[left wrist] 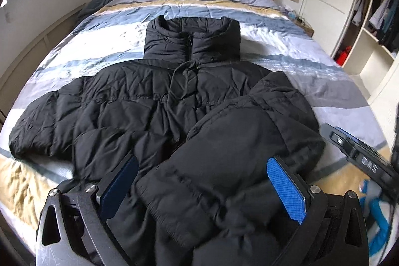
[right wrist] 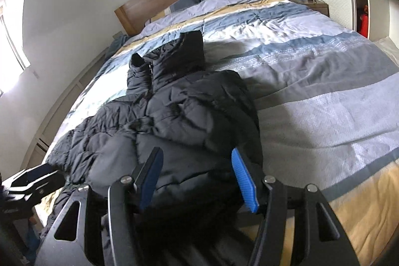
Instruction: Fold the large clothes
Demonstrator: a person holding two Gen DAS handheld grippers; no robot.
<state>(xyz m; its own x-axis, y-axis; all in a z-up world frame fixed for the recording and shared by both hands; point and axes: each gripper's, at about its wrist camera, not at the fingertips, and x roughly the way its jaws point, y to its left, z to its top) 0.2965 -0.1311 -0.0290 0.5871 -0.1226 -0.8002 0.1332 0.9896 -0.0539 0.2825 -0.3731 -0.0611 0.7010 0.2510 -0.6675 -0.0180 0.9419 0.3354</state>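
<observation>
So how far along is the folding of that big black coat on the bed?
Early on. Done: the puffer jacket lies spread on the striped bedspread, and one sleeve is already folded in over its front. In hand: nothing looks gripped; both sets of jaws stand apart above the fabric. Left: the other sleeve still sticks out, and the body is unfolded.

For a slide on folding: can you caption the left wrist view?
Black puffer jacket spread on a striped bed, one sleeve folded across its front, seen between the left gripper fingers.

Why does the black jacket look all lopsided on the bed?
One sleeve is flopped over the jacket front while the other sleeve is spread out on the bed. That is just folding half done.
</observation>
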